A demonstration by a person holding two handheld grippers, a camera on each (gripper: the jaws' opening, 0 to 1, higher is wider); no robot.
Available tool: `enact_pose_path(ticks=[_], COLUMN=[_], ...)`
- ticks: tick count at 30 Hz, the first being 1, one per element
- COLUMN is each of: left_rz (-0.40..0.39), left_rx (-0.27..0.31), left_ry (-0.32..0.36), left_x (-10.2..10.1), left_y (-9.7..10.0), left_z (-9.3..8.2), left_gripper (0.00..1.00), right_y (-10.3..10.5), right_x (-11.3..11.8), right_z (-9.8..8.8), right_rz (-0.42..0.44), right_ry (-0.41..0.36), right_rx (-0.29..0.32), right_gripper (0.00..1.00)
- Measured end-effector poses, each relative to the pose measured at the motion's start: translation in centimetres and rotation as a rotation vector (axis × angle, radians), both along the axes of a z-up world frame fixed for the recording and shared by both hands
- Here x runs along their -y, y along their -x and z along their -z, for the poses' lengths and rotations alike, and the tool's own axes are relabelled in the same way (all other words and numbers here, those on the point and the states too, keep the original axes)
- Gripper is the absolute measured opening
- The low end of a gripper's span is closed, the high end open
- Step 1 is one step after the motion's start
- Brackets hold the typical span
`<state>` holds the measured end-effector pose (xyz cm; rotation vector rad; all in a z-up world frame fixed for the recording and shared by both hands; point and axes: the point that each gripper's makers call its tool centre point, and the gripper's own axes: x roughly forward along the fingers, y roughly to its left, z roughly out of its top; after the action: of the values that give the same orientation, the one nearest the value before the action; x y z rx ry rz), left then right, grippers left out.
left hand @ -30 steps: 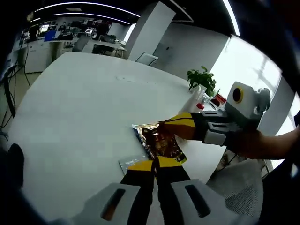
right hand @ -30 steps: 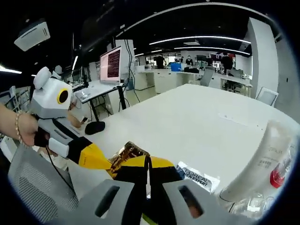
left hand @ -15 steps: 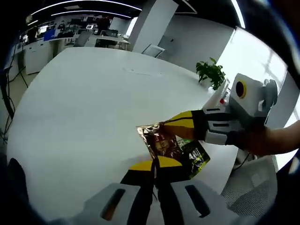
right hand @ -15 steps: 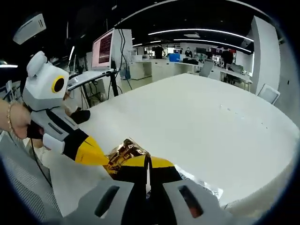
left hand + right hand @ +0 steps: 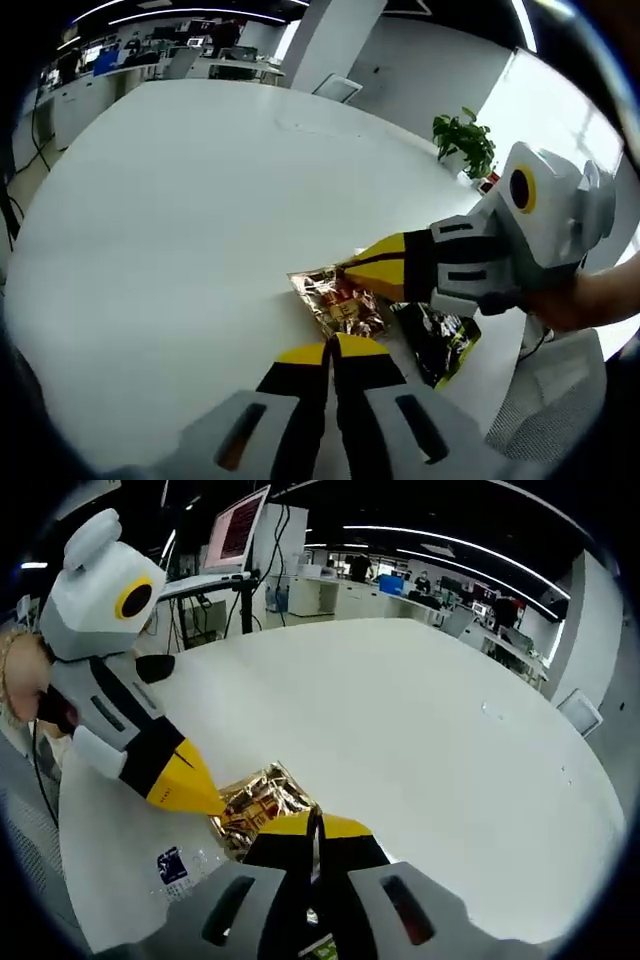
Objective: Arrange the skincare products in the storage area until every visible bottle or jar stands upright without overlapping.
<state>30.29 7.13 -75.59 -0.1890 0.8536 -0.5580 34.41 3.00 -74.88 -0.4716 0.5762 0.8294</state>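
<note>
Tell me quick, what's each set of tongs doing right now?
Left tongs: shut on the gold foil sachet.
Right tongs: shut on the same sachet, at its opposite edge.

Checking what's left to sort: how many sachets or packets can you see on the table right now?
3. A gold foil sachet pinched between both grippers' tips; a dark packet with green-yellow print under the right gripper; a clear sachet with a blue label near the table edge. More may be hidden.

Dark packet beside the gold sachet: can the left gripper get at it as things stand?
Probably not yet. The left gripper looks shut on the gold sachet, and the right gripper reaches in just above the dark packet, crowding the approach.
</note>
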Motion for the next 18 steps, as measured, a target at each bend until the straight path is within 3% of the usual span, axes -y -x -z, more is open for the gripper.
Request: enact_pose_path(ticks=[11,18], left_rz=[0.025,0.082], left_rx=[0.043,0.16], left_ry=[-0.03,-0.166], left_x=[-0.1,-0.6], left_y=[-0.1,-1.0], left_z=[-0.2,-1.2], left_gripper=[0.03,0.13], right_y=[-0.3,-0.5], right_x=[0.0,0.3], right_z=[0.5,0.7], right_rz=[-0.014,-0.001], right_ry=[0.044,0.053], right_rx=[0.024,0.022], right_gripper=[0.02,0.01])
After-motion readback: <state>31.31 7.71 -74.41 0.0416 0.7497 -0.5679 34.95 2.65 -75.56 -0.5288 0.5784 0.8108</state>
